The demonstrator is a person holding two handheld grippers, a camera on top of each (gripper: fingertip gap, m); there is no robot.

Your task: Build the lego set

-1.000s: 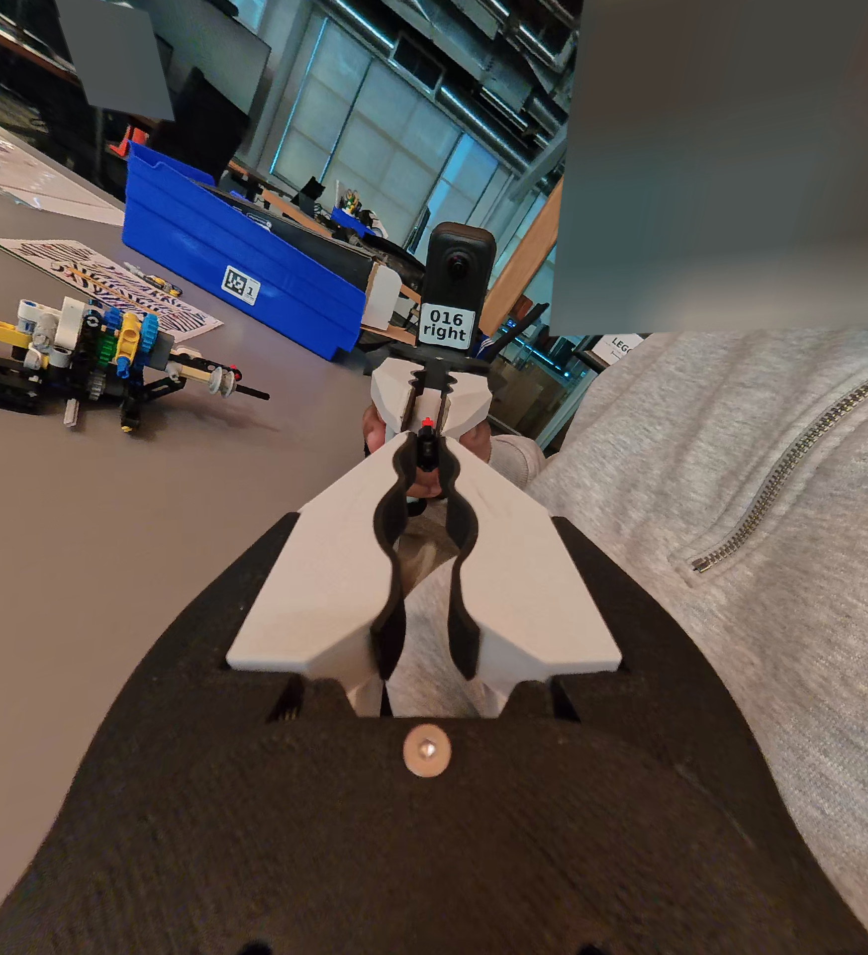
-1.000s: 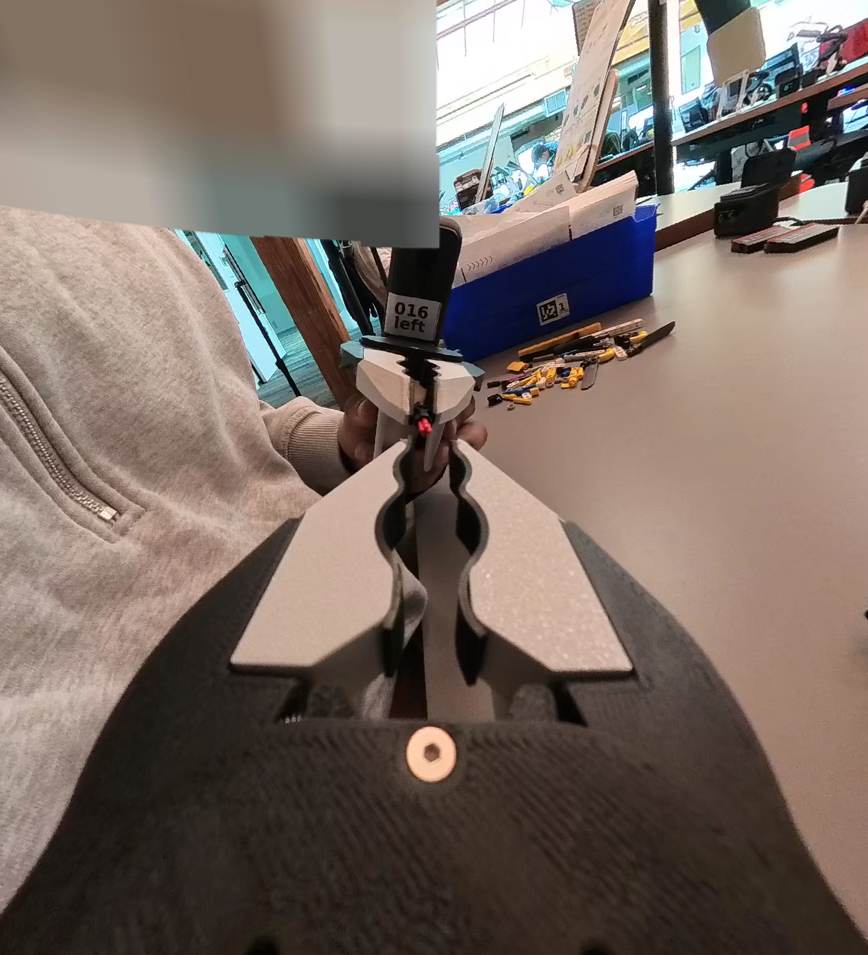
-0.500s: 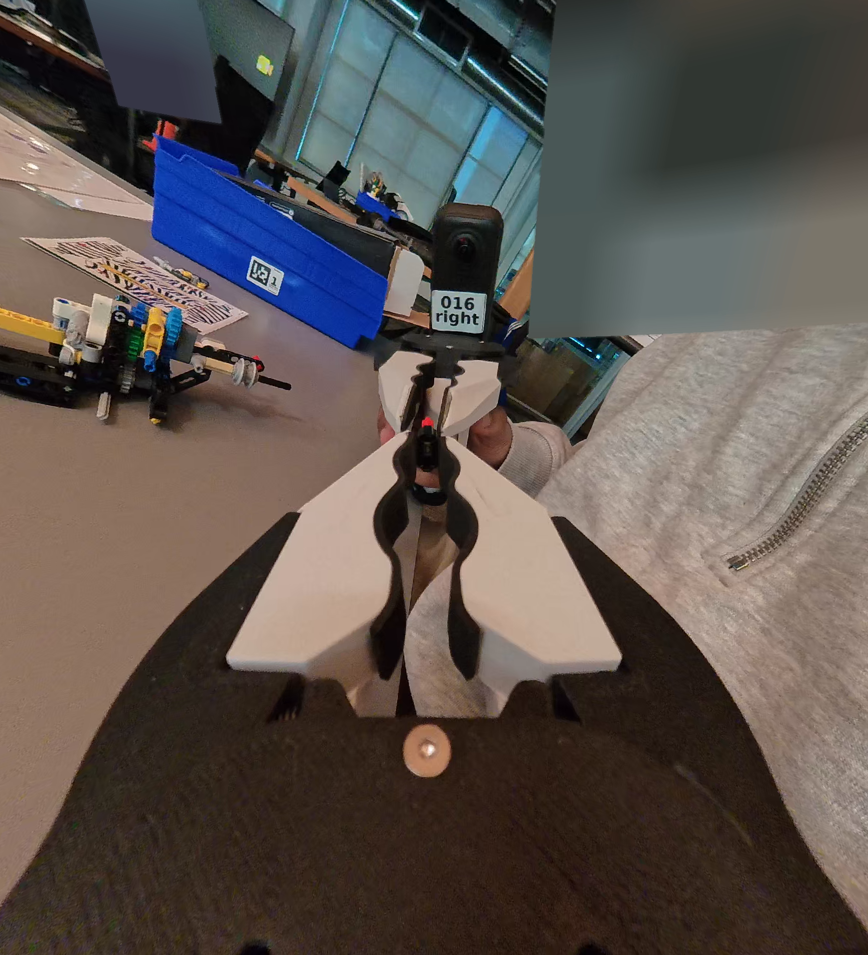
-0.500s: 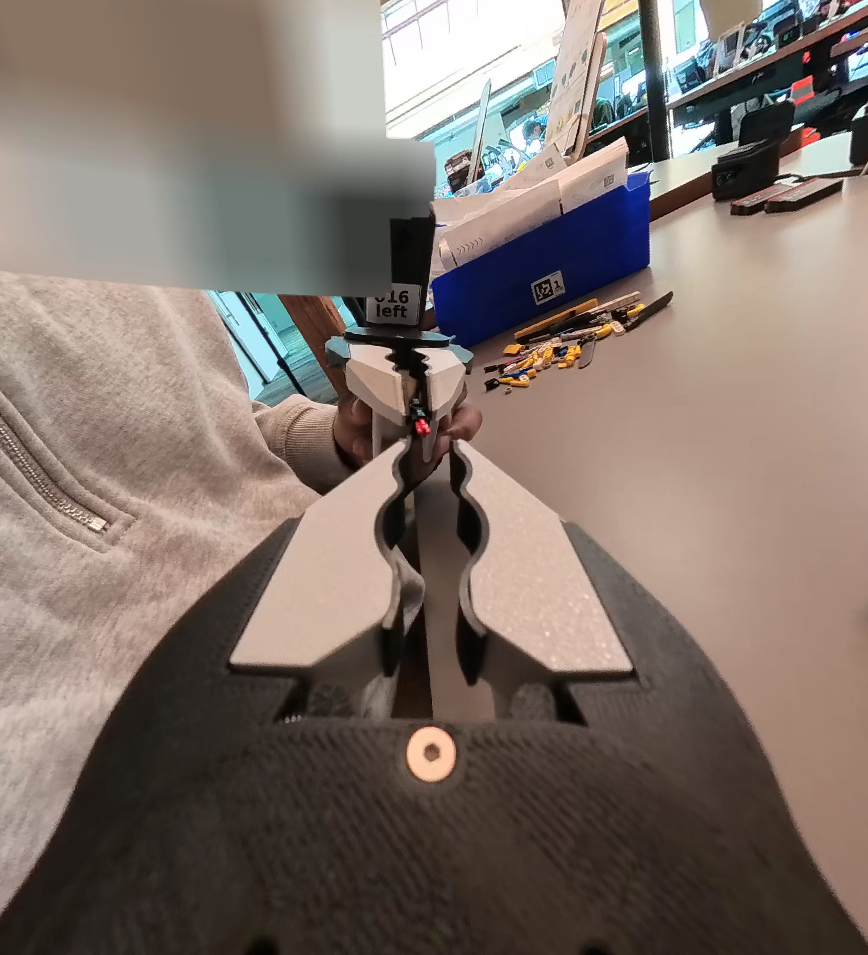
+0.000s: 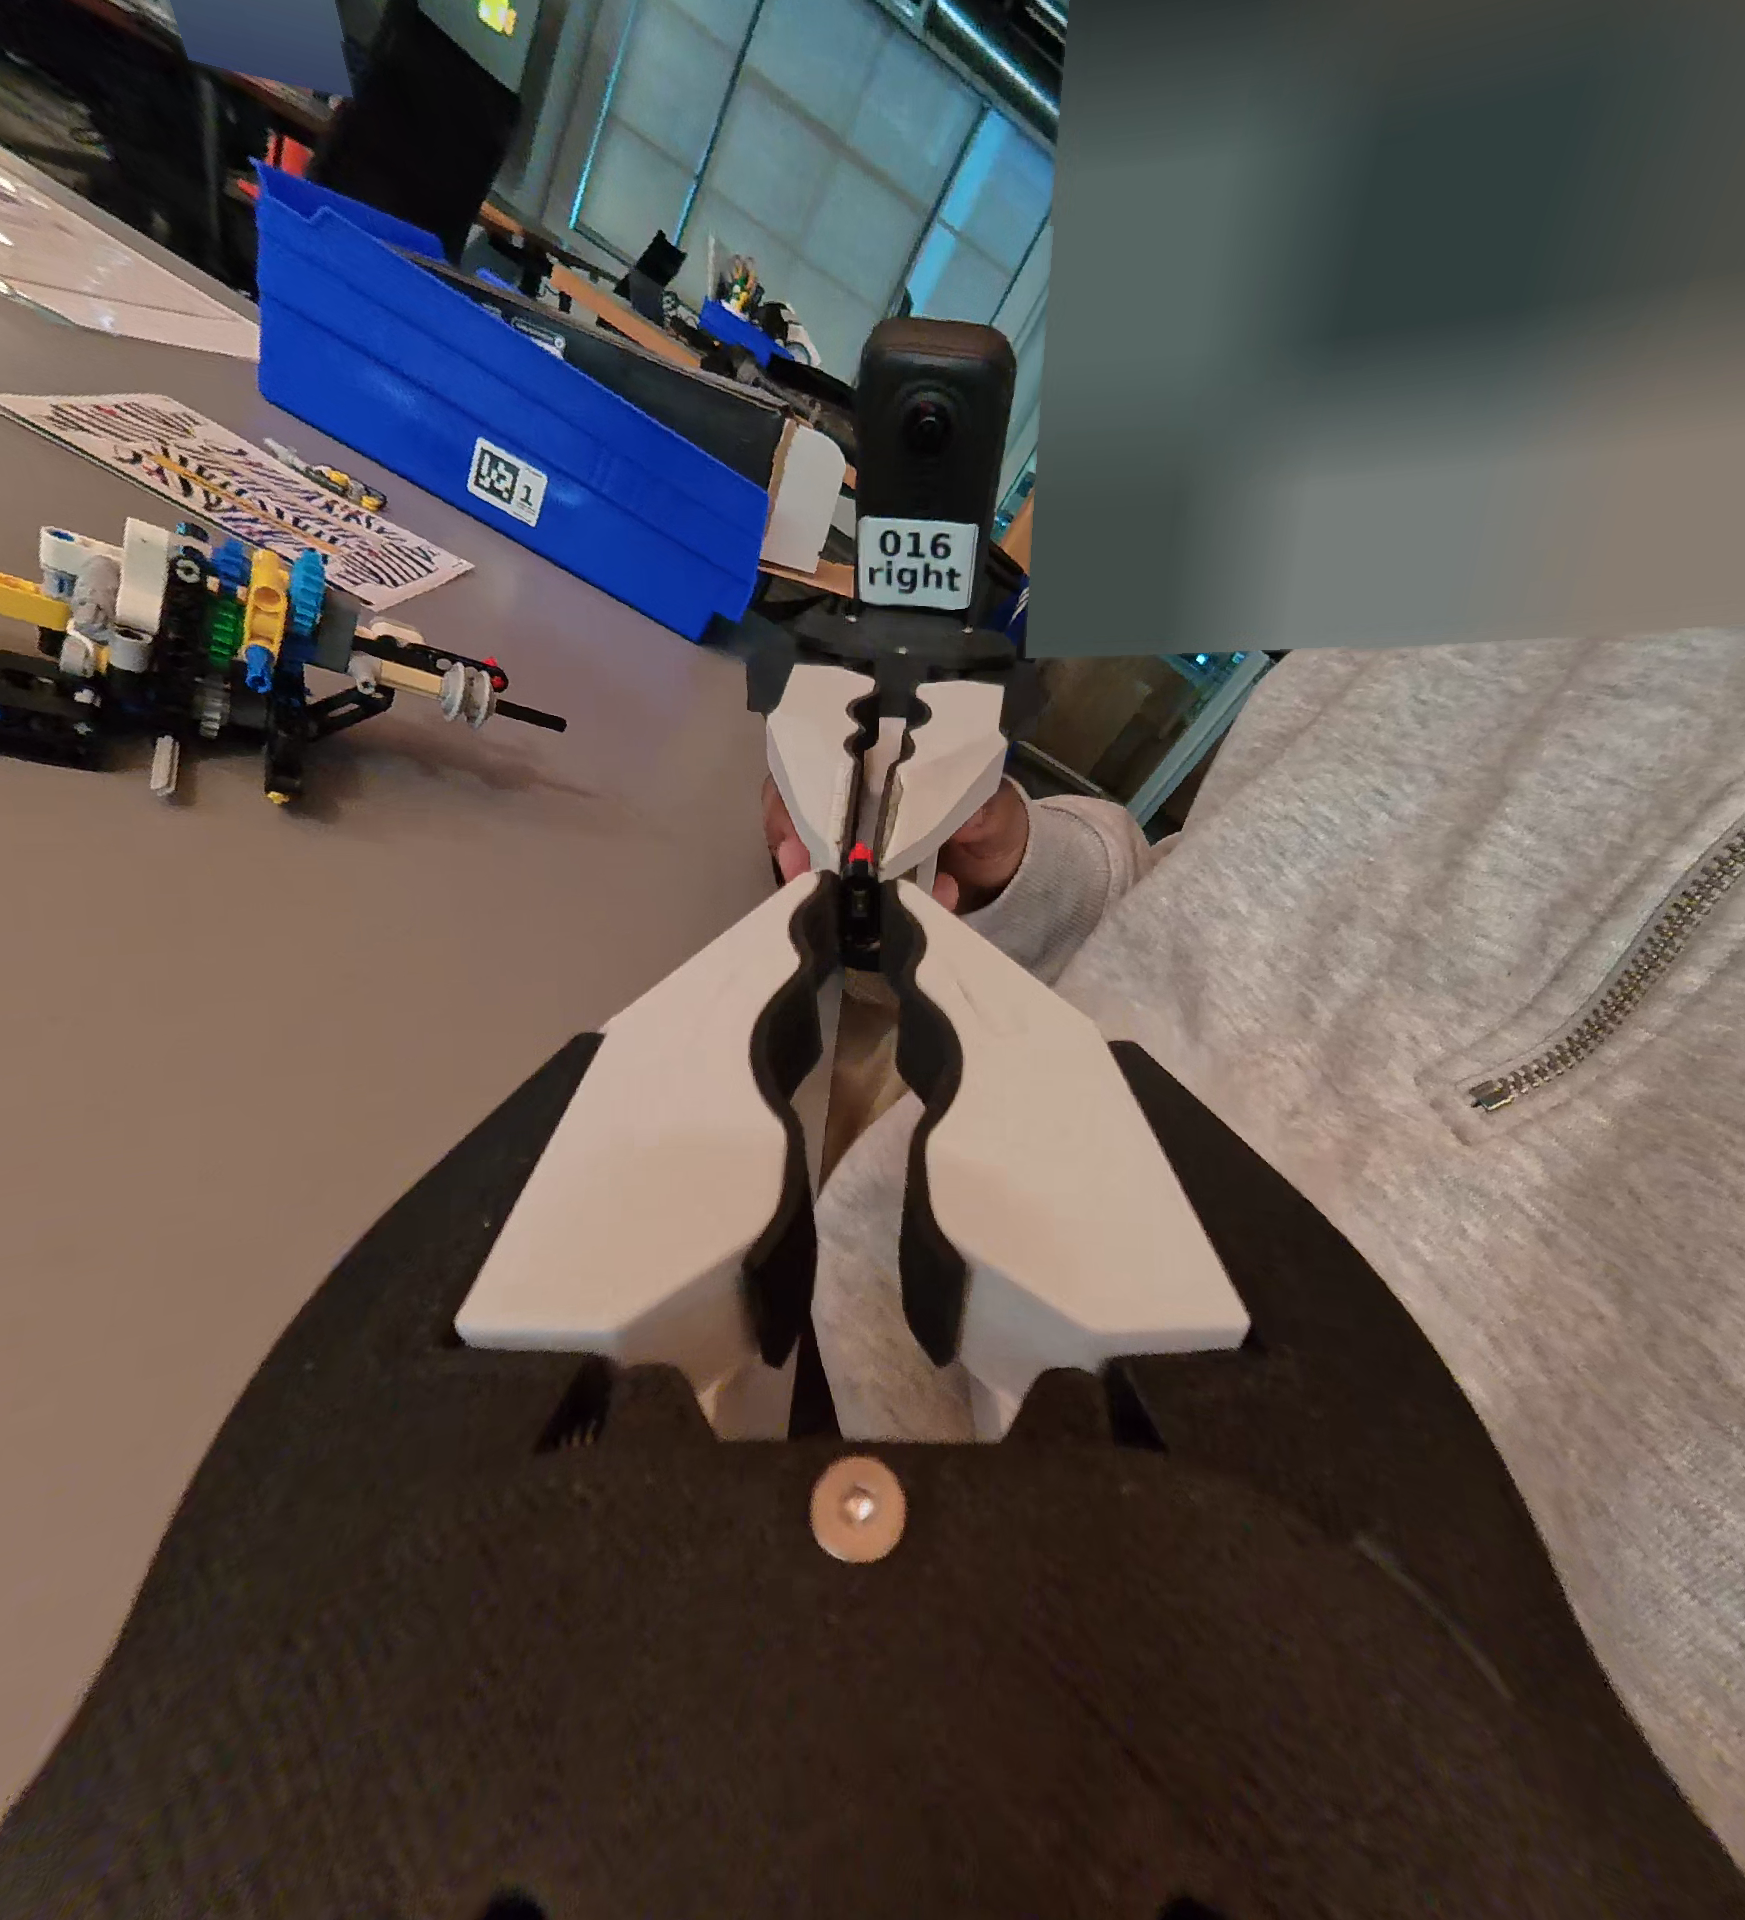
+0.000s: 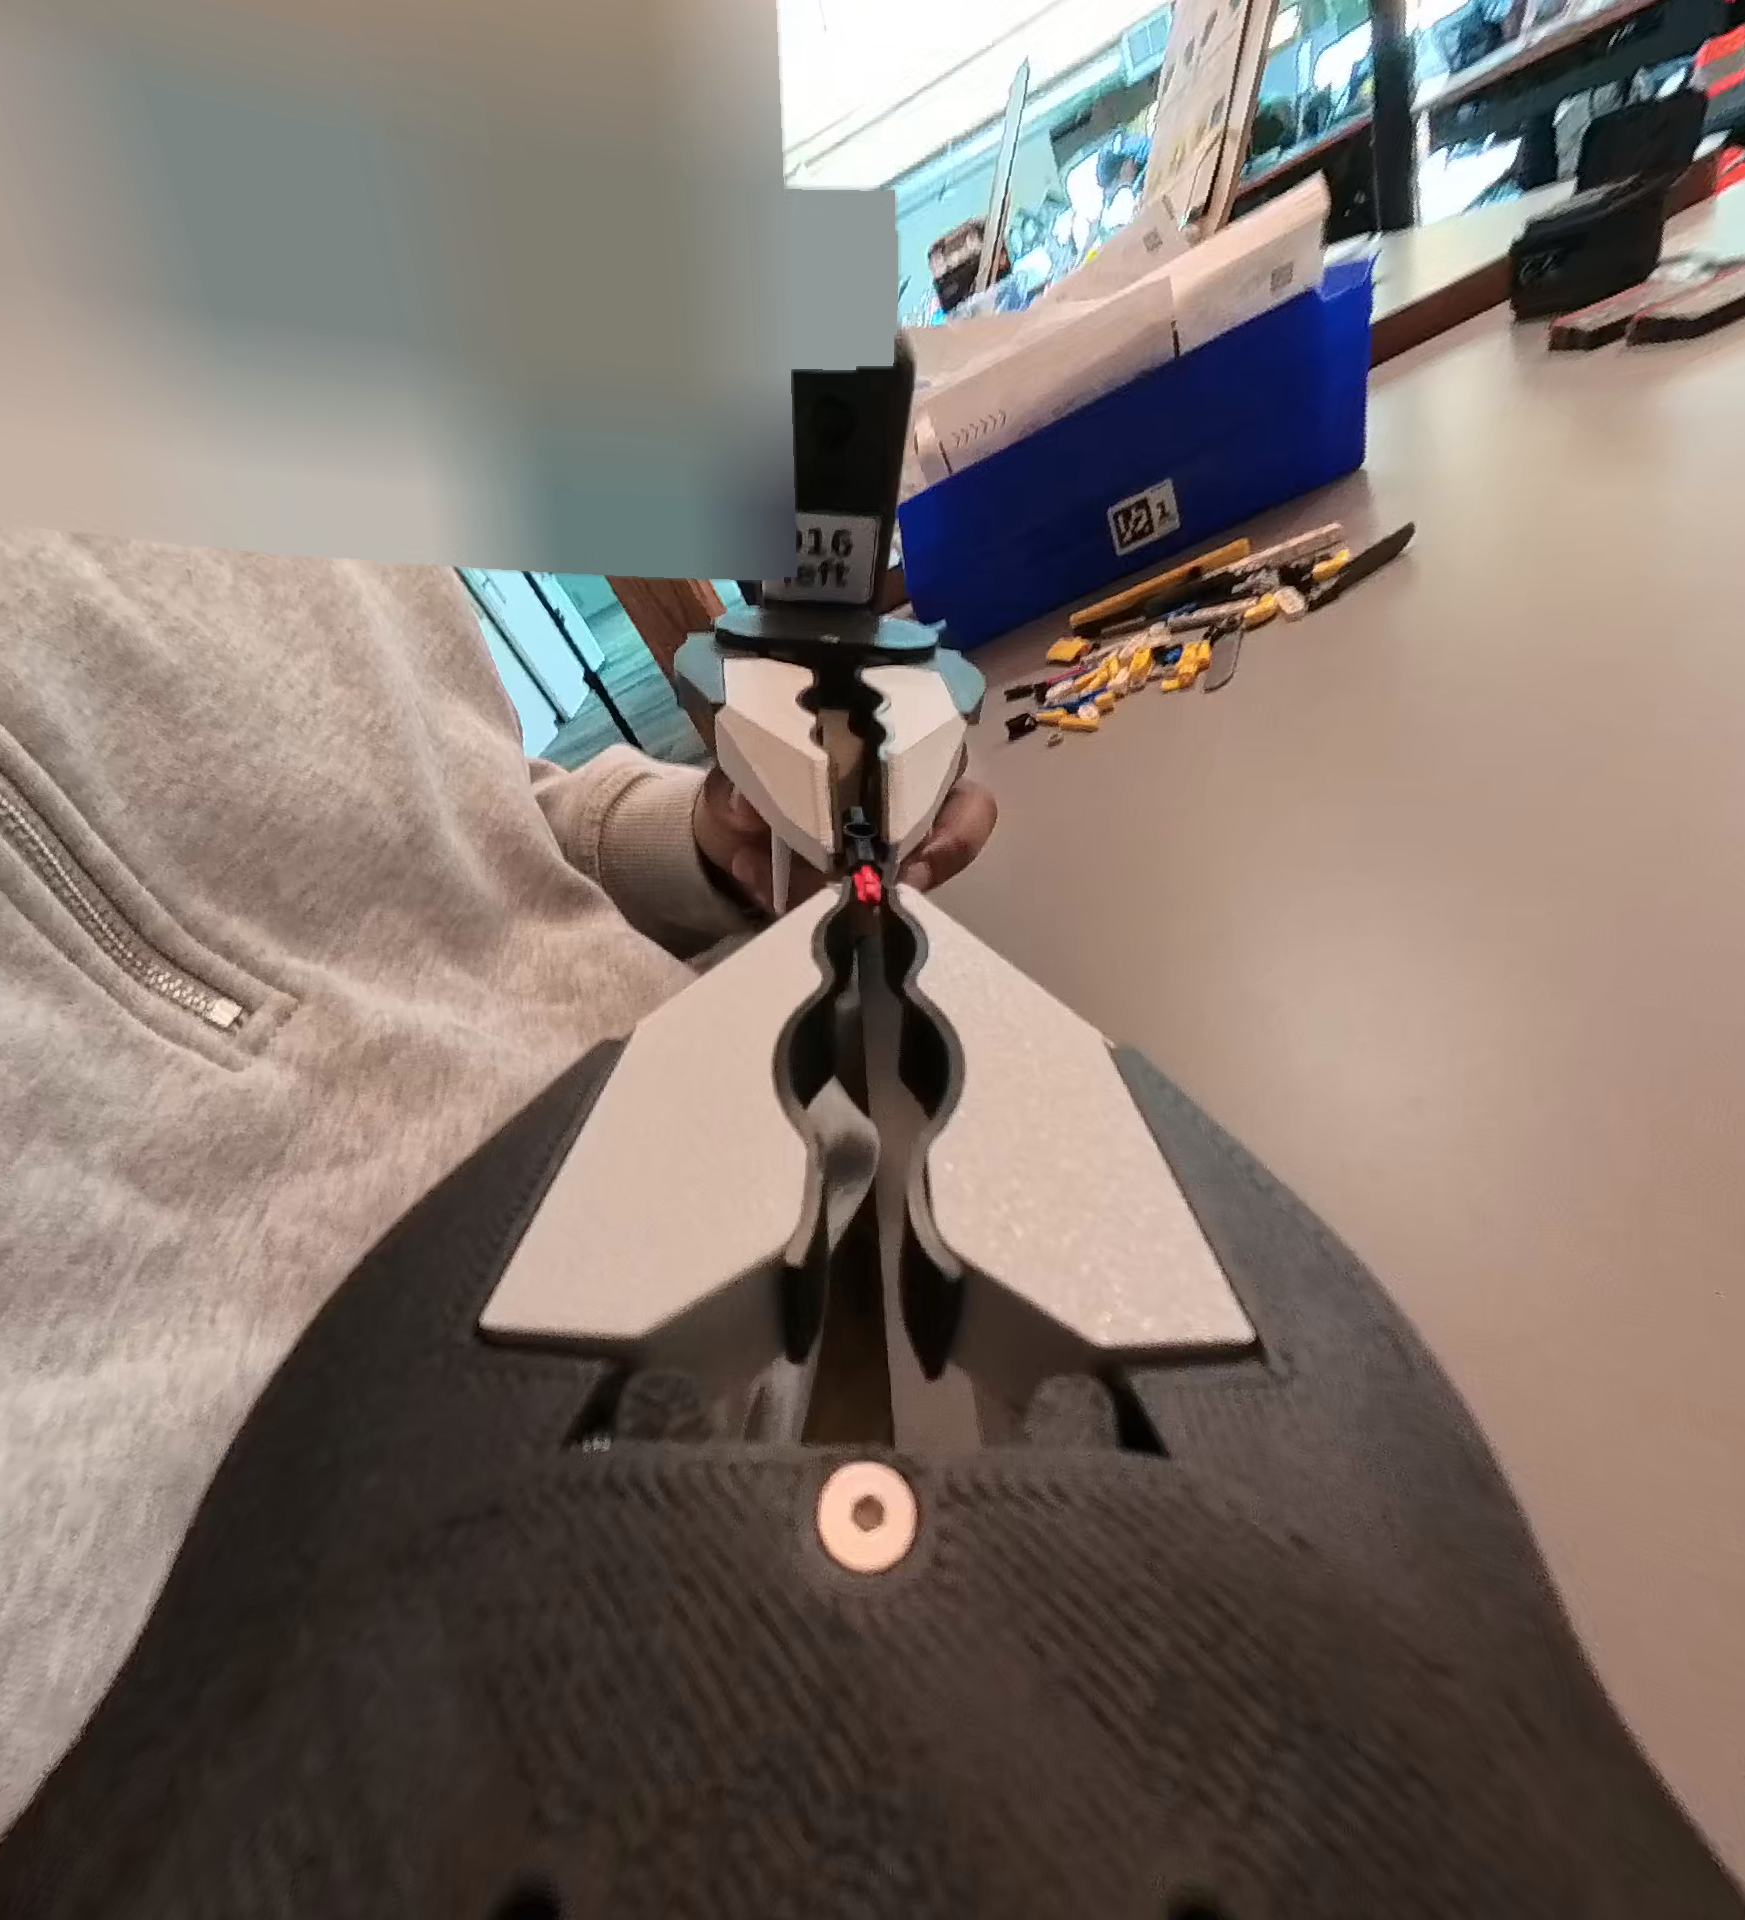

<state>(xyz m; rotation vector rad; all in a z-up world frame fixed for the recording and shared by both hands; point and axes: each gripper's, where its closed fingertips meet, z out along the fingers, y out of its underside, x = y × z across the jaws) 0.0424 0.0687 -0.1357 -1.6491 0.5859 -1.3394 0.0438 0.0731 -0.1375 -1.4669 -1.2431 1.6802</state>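
A small black lego piece with a red pin end is held in the air between both grippers, which meet tip to tip in front of the person's grey sweatshirt. My left gripper is shut on the black piece. My right gripper faces it, jaws narrowed to a slim gap at the red pin. The right gripper also shows in the left wrist view, and the left gripper in the right wrist view. The partly built model lies on the grey table to the left.
A blue bin stands behind the model beside a printed sheet. In the right wrist view, a blue bin of papers has several loose lego pieces in front of it. Black devices sit farther back. The partly built model is about 20 centimeters from both grippers' fingertips.
The right gripper's jaws have narrowed around the red pin end. Both grippers stayed tip to tip, and both views have swung slightly.
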